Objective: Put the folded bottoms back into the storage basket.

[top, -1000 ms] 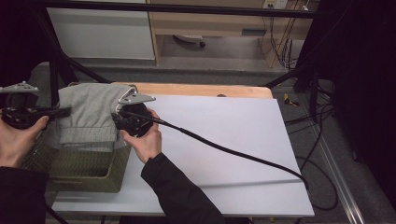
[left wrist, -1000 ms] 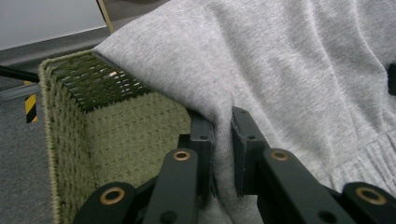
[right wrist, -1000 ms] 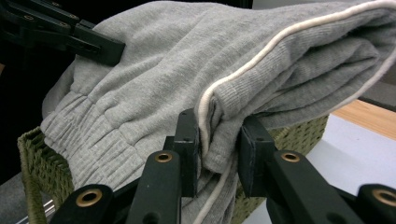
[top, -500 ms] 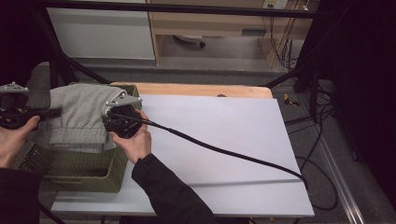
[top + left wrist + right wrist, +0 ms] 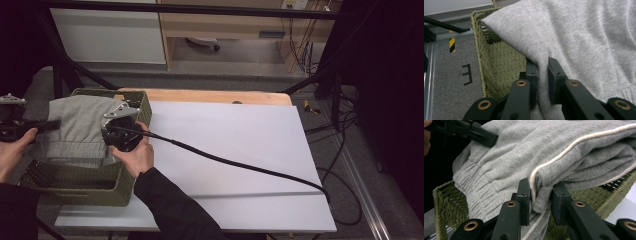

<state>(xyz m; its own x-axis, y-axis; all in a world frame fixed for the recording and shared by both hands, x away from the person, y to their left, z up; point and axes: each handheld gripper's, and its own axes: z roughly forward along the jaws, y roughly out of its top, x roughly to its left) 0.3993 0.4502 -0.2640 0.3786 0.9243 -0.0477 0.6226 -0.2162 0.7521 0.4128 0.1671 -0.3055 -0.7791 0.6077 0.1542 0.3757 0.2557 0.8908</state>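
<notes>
The left gripper (image 5: 47, 123) and right gripper (image 5: 111, 131) each clamp an edge of folded grey sweatpants (image 5: 80, 131), stretched between them just above the green wicker basket (image 5: 90, 186); lowering in and letting go appear to remain.

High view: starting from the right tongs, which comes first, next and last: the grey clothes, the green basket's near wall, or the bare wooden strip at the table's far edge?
From the right tongs:
1. Grey clothes, pinched in them, just left.
2. Green basket, near wall, below and toward the person.
3. Wooden strip, far edge, off to the right.
</notes>
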